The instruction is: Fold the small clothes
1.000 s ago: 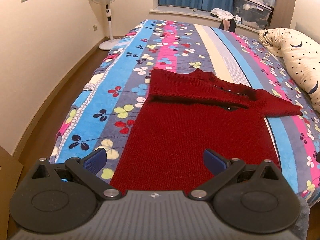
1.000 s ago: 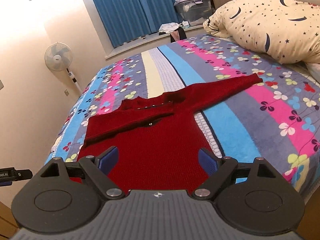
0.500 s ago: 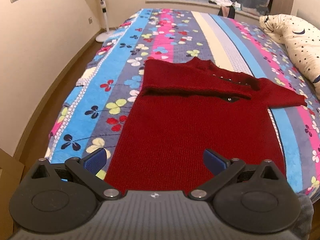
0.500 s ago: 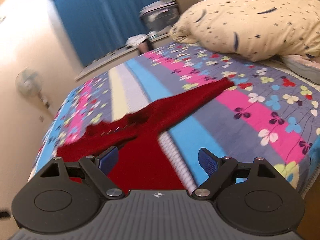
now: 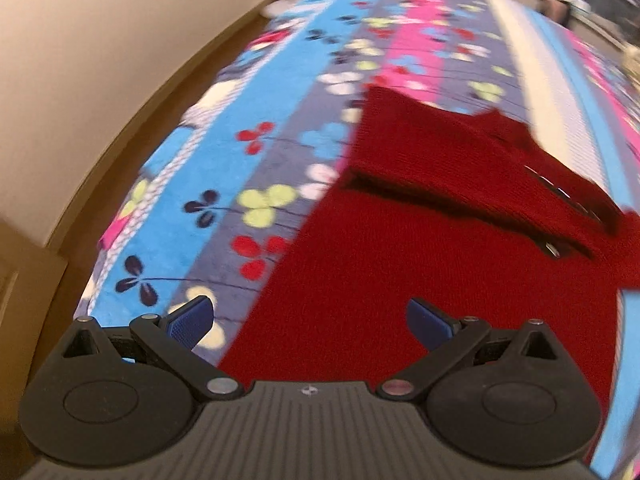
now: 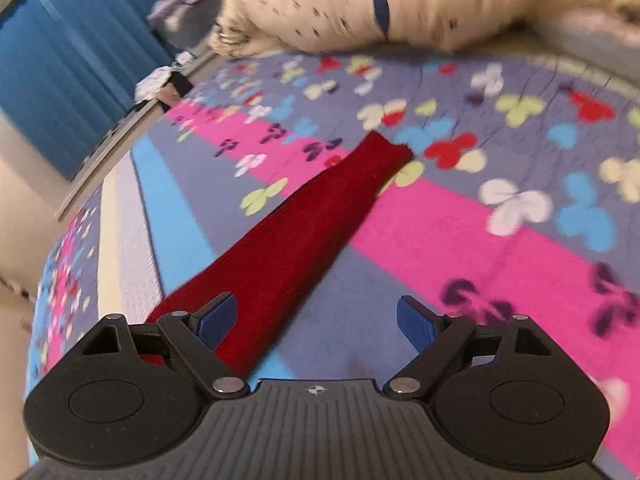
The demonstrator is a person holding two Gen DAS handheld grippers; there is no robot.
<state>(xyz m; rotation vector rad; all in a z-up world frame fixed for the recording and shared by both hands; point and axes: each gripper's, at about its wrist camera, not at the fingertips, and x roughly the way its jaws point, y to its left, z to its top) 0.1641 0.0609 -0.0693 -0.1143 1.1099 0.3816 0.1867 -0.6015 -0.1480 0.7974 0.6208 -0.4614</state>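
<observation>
Two grippers gaping, nothing held: left gripper [image 5: 308, 320] over red sweater [image 5: 420, 264] body, right gripper [image 6: 316, 322] over outstretched sleeve [image 6: 304, 236] on bed [image 6: 500, 240].

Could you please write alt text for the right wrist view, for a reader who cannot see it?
The open right gripper hovers over a red sweater sleeve lying outstretched on a flowered, striped bedspread. A cream star-patterned pillow lies beyond, blue curtains at upper left.

Both wrist views: close, downward, sweater [image 5: 420, 260]
</observation>
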